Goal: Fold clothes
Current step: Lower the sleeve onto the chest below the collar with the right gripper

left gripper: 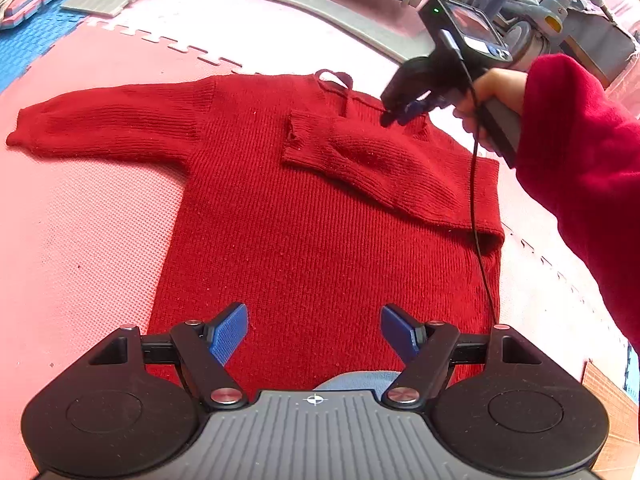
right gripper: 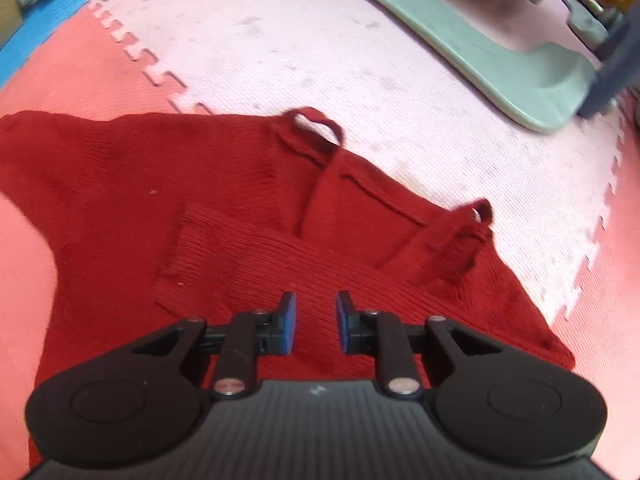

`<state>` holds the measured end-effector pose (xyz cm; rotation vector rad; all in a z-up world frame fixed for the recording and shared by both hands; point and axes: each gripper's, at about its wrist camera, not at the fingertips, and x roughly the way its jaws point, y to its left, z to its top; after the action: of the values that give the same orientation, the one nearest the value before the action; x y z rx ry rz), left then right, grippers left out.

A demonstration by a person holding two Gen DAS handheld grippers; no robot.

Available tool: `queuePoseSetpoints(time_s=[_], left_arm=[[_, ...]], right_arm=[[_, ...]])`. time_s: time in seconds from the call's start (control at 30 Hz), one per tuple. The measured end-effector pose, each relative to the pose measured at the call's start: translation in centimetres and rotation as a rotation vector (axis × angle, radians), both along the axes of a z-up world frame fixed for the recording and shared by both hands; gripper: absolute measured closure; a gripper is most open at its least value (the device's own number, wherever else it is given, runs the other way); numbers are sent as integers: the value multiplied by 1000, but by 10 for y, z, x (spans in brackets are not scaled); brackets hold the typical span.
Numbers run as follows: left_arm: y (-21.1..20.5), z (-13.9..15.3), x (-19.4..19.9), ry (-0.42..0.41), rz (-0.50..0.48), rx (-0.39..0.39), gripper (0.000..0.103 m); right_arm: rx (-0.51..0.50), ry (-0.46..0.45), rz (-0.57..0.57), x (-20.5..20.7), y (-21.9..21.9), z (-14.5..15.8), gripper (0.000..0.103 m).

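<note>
- Nearest my left-wrist lens: left gripper (left gripper: 315, 330), blue pads (left gripper: 228, 334) spread wide, nothing between them, poised over the hem of the red knitted sweater (left gripper: 304, 240).
- Sweater: lies flat on the pink foam mat (left gripper: 80, 240); one sleeve (left gripper: 104, 128) stretches out toward 10 o'clock, the other sleeve (left gripper: 372, 160) is folded across the chest toward 1 o'clock.
- Right gripper (right gripper: 316, 320): I see its jaws narrowly parted, empty, above the folded sleeve; I cannot tell whether the tips touch the knit.
- At 2 o'clock in the left view, a hand (left gripper: 484, 104) in a red cuff (left gripper: 580, 168) grips that tool's handle.
- Grey curved board (right gripper: 480, 52): on the pale mat at 1 o'clock, well apart from the sweater.
</note>
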<state>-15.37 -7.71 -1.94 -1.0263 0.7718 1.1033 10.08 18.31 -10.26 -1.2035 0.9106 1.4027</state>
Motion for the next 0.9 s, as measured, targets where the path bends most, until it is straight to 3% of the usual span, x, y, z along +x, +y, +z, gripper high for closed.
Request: queuePoseSetpoints(time_s=[0.13,0.33,0.5,0.67,0.83,0.9], left_arm=[[0,-5,7,11,-21,-13,27],[-2,-7,13,26,-24,-22,27],[-2,-7,15,31,-25,-21,27],[-4,-10,19,39,-35,-27,27],[-5,-11,23,46,-43,-28,27],[-5,-11,23,44,-41,-26,27]], right_arm=[[-36,6,-46,17,-7,-27,82],[-10,0,-52,-5,0,-66,82],[-19,-67,36,-23,-2,-63,80],[29,96,-40,-10,0,-36,80],[21,59,-32,-21,6,-68,77],[30,24,-7,-29,7,-67,77]])
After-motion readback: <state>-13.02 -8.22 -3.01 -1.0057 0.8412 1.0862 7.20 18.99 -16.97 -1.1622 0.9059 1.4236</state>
